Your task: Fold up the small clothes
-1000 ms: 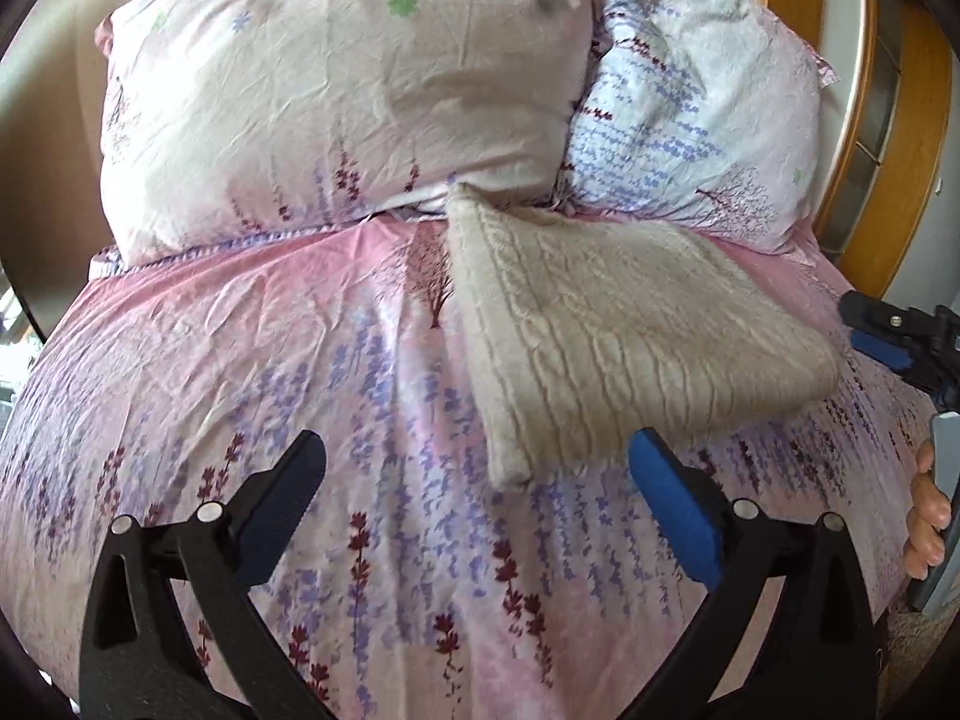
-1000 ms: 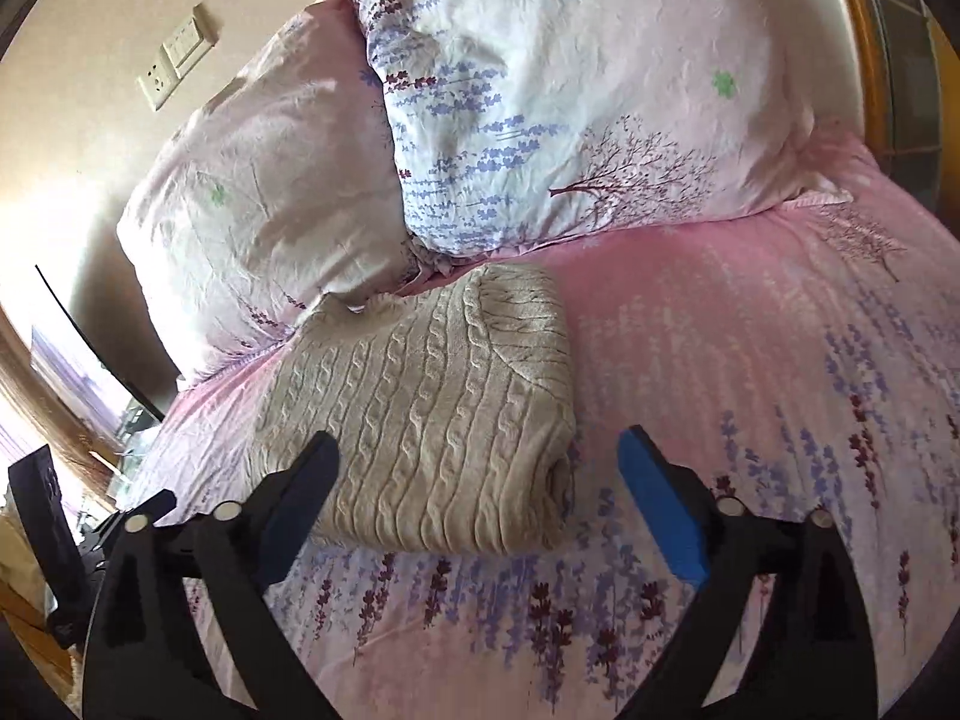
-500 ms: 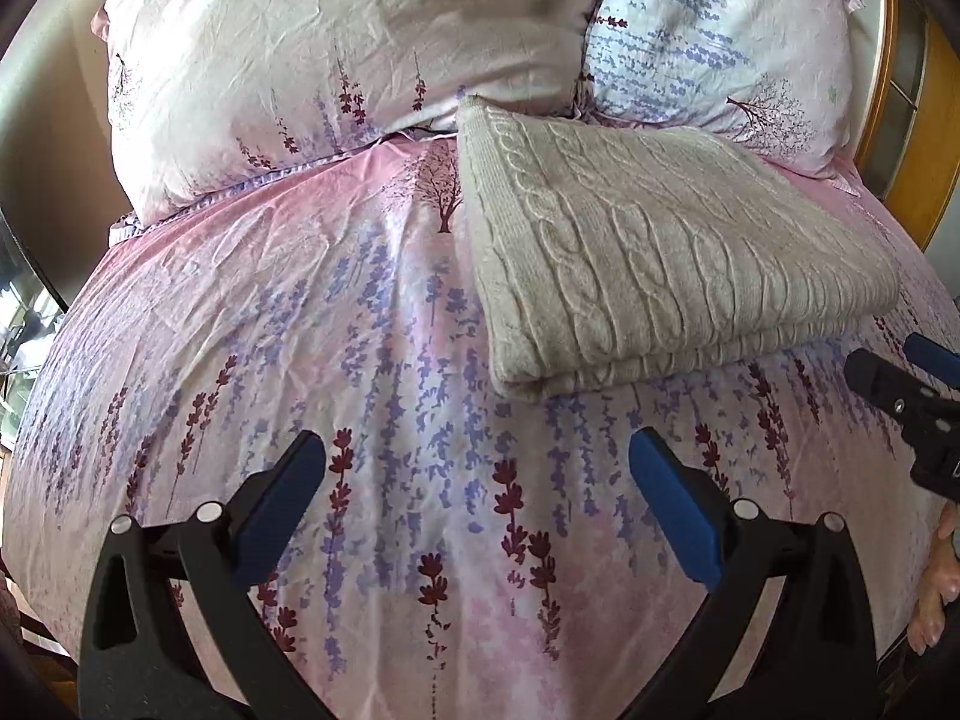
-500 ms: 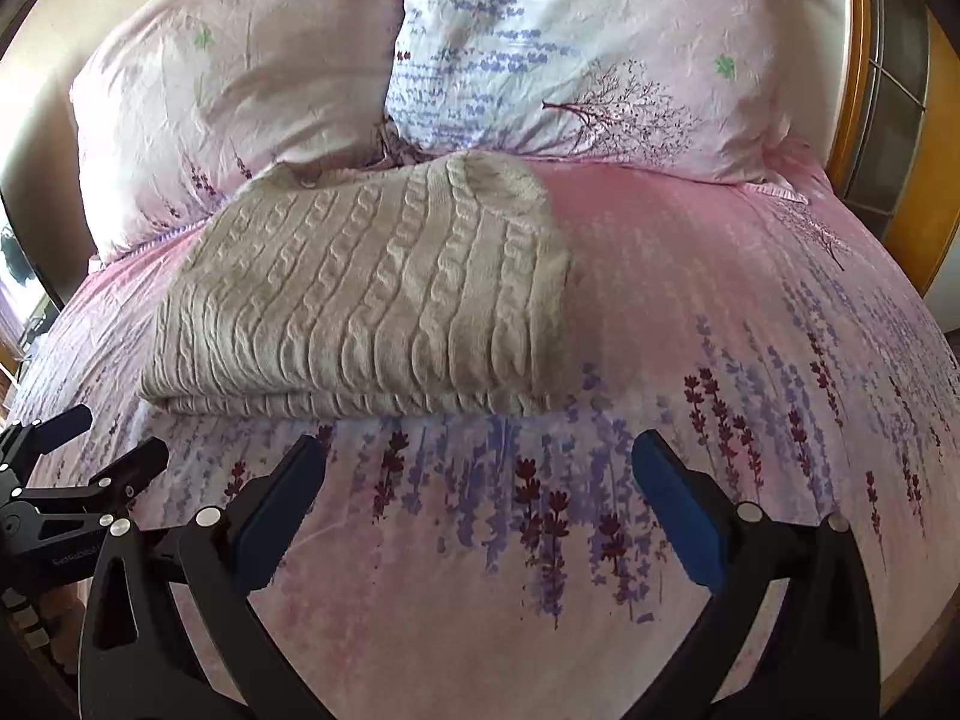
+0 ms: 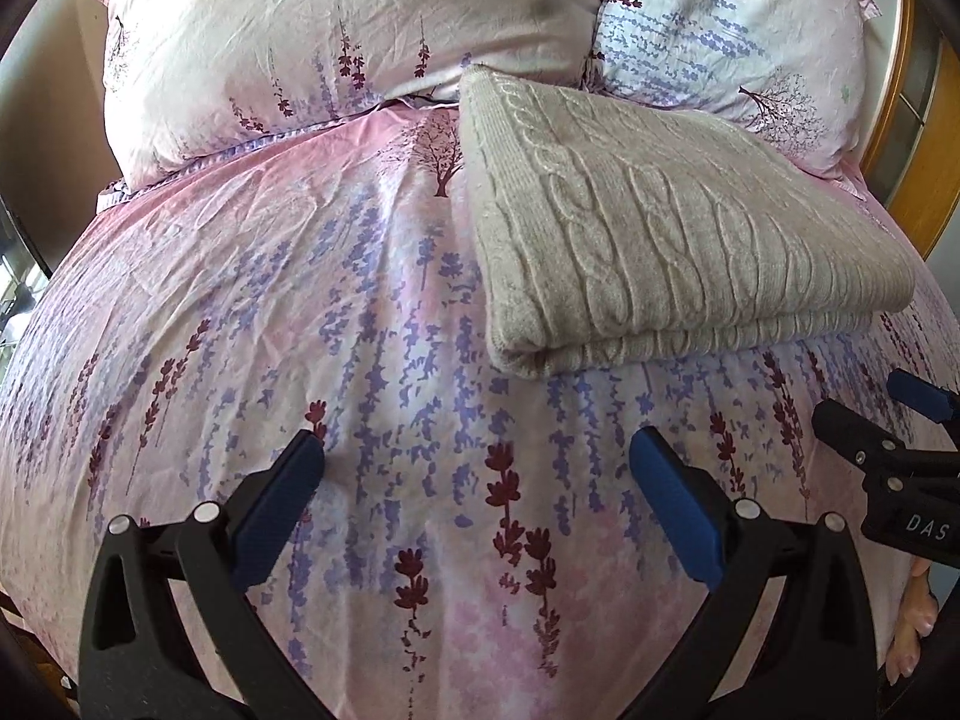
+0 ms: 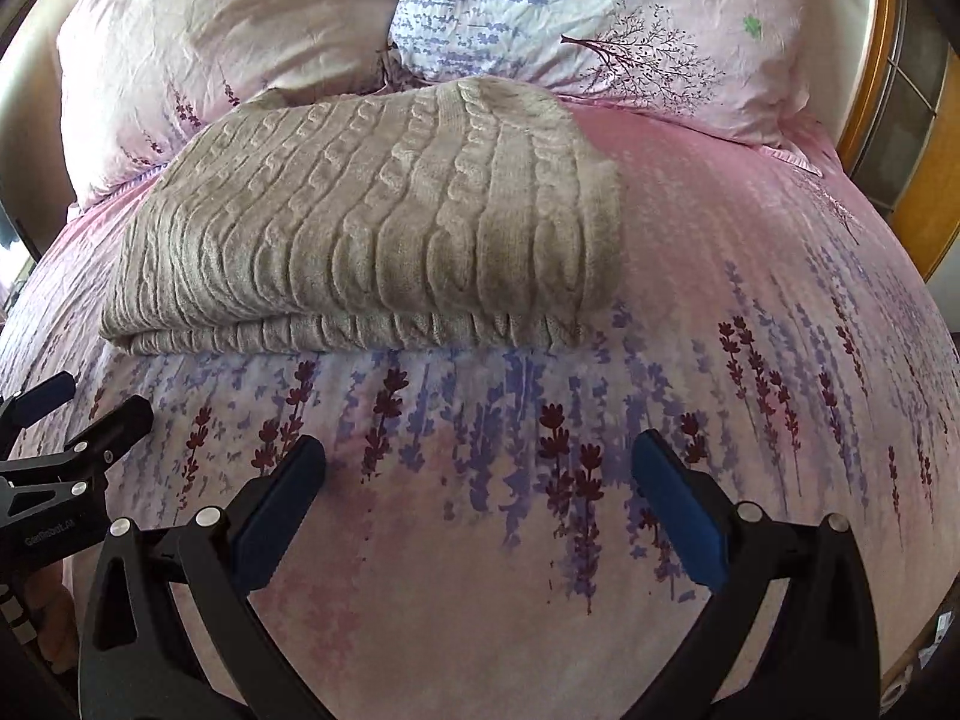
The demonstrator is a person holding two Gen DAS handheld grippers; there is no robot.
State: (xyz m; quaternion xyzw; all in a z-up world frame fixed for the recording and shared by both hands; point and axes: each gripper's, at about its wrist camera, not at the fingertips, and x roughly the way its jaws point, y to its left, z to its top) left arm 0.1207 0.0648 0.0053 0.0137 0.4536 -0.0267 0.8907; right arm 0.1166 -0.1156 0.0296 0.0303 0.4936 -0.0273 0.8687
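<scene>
A beige cable-knit sweater (image 5: 660, 240) lies folded into a flat rectangle on the pink floral bed sheet (image 5: 300, 312), its far edge against the pillows. It also shows in the right wrist view (image 6: 384, 222). My left gripper (image 5: 474, 492) is open and empty, over the sheet in front of the sweater's near left corner. My right gripper (image 6: 477, 492) is open and empty, in front of the sweater's near right edge. Each gripper shows at the edge of the other's view, the right gripper (image 5: 888, 438) and the left gripper (image 6: 78, 420).
Two floral pillows stand behind the sweater, a pink one (image 5: 336, 30) on the left and a white-blue one (image 5: 738, 30) on the right. A wooden frame (image 6: 912, 180) rises at the bed's right side. The sheet (image 6: 750, 300) stretches right of the sweater.
Both grippers have pulled back from the sweater toward the foot of the bed and stayed open. The sweater lies still, folded as before.
</scene>
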